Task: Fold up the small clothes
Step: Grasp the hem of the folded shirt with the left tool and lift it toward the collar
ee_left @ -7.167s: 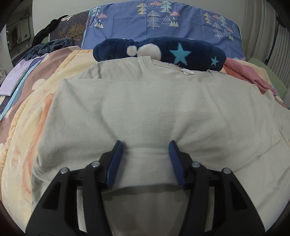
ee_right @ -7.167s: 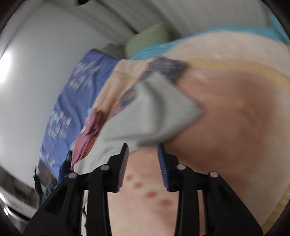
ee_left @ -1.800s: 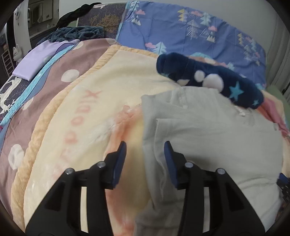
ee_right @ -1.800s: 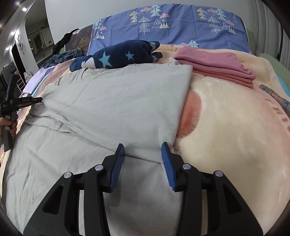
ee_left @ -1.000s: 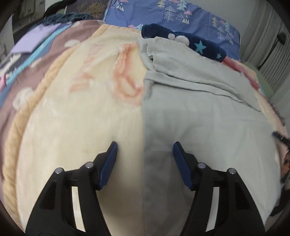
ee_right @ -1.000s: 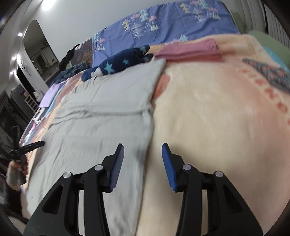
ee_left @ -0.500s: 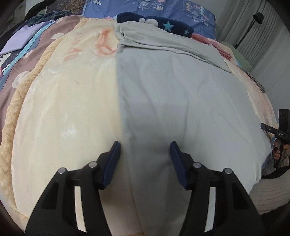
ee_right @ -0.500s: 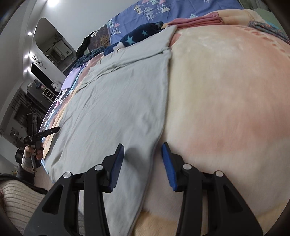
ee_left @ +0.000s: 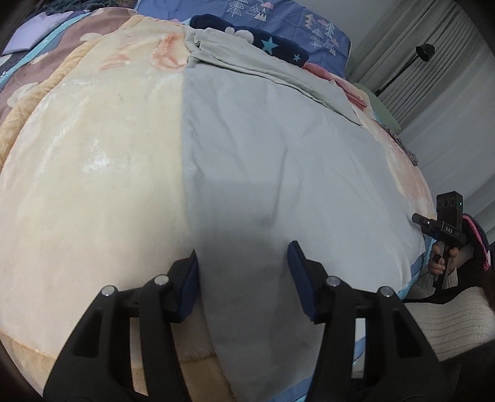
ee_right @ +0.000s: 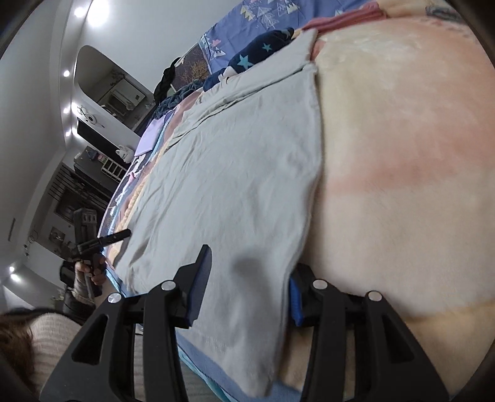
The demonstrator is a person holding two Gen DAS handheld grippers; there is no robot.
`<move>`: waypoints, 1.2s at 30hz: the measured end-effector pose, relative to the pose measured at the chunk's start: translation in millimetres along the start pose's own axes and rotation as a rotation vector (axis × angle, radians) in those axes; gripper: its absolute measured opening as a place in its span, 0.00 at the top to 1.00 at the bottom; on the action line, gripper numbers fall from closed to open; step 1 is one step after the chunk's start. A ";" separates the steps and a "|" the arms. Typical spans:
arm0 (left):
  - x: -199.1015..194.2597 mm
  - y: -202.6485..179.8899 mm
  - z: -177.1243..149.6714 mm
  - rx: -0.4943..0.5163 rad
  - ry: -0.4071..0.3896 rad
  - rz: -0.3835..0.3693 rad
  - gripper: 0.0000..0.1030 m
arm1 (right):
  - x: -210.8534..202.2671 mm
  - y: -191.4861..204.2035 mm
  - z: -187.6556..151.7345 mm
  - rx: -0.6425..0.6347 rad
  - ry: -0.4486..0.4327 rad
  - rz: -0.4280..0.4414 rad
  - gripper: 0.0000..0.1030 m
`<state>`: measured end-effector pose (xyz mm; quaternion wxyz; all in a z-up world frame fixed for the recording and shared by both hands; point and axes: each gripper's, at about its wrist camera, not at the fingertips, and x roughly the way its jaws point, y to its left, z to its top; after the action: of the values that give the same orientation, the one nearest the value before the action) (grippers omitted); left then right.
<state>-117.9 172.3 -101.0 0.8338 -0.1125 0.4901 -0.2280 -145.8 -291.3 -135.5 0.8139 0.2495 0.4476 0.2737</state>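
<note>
Two grippers are now down at the near hem of the grey T-shirt (ee_left: 278, 160), where a second ago both were further up beside its side edges. That reads as the sides being done and the bottom-to-top fold coming next.

At the bottom of the left wrist view, the left gripper (ee_left: 243, 272) straddles the shirt's left hem corner: its blue pads stand apart with the cloth edge lying between them, not yet pinched, and the jaws are closing. At the bottom of the right wrist view, the right gripper (ee_right: 247, 287) sits at the right hem corner, spread partway; the cloth drapes over the right pad, and I cannot tell for sure that it presses.

Up the middle of both frames, the shirt lies flat on the cream blanket (ee_left: 92, 148) of the bed, now a long narrow strip with both sleeves turned in over the chest.

At the top of the left view, the navy star-print fleece (ee_left: 272, 46) sits just behind the collar, folded pink clothes (ee_left: 349, 89) lie to its right, and the blue tree-print pillow (ee_left: 294, 24) is beyond.

Both corners look lined up, so my guess is a pinch on each comes next.
</note>
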 end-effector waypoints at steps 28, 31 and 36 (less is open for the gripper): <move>-157.0 -78.4 2.1 -0.045 -0.584 -0.195 0.97 | -176.9 88.5 13.8 -0.252 -0.548 0.005 0.98; -129.2 -70.4 15.9 -0.080 -0.526 -0.208 0.97 | -152.3 59.9 26.4 -0.127 -0.476 0.011 0.98; -99.3 -63.4 45.9 -0.093 -0.477 -0.209 0.97 | -113.7 43.4 54.6 -0.089 -0.431 0.029 0.98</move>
<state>-136.4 164.1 23.8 0.8917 -0.2510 0.2752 -0.2571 -159.4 -344.7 -14.0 0.8969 0.2726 0.2472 0.2451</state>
